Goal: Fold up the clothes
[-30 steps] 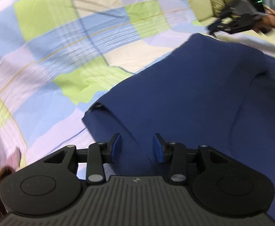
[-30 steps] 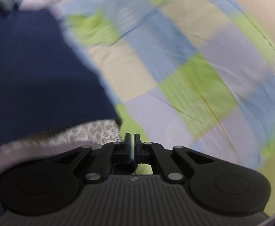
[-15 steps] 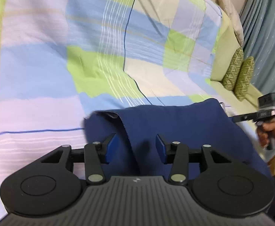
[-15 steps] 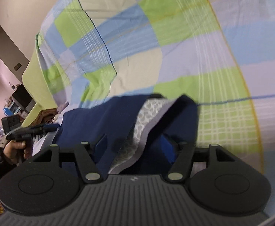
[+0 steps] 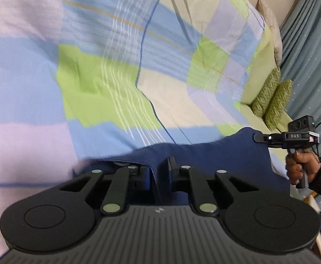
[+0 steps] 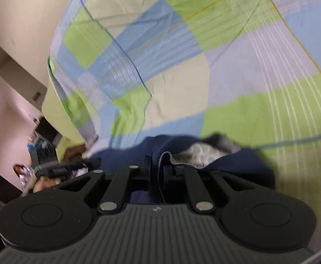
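A navy blue garment (image 5: 215, 151) lies on the bed, stretched between my two grippers. In the left wrist view my left gripper (image 5: 159, 169) is shut on a folded edge of it. The right gripper (image 5: 285, 137) shows at the far right there, held by a hand (image 5: 301, 165) in a dark sleeve. In the right wrist view my right gripper (image 6: 157, 167) is shut on the garment's hem (image 6: 125, 154), where a grey-white patterned lining (image 6: 202, 154) is turned outward. The left gripper (image 6: 66, 167) appears blurred at the left.
A checked bedsheet (image 5: 94, 77) in green, blue, lilac and cream covers the bed. Two green patterned pillows (image 5: 270, 101) lie at the far right beside a grey-blue curtain (image 5: 310, 66). A cream wall (image 6: 17, 11) and room clutter (image 6: 39, 145) sit beyond the bed's left edge.
Half a second ago both grippers stood open around the garment's edge; both have now shut on it. The cloth's edge sits closer to each camera.
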A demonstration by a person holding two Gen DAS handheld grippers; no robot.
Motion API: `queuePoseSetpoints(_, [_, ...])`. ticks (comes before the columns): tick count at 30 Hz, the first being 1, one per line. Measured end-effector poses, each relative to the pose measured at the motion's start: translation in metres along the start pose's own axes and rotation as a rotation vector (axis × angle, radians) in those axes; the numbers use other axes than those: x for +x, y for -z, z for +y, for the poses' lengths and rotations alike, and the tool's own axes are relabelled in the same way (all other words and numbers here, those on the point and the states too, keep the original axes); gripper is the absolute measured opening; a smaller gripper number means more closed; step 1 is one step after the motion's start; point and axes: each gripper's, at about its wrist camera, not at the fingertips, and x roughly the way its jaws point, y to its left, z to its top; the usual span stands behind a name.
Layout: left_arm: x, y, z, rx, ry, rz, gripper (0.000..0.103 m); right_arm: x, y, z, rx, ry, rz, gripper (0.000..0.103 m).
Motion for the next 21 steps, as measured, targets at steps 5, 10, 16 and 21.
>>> queuePoseSetpoints(5, [0.007, -0.002, 0.005, 0.004, -0.038, -0.024, 0.023, 0.01, -0.001, -0.017, 0.015, 0.079, 0.015, 0.008])
queuePoseSetpoints(10, [-0.008, -0.001, 0.01, -0.015, -0.086, -0.064, 0.027, -0.009, 0.009, -0.023, 0.032, 0.111, -0.019, 0.016])
queuePoseSetpoints(16, [-0.037, 0.005, 0.007, -0.051, -0.037, -0.052, 0.029, -0.043, 0.022, -0.01, 0.01, 0.135, -0.051, 0.027])
queuePoseSetpoints(21, [-0.026, 0.016, -0.003, -0.01, -0.029, 0.036, 0.038, -0.039, 0.045, -0.004, 0.01, 0.105, 0.025, 0.032])
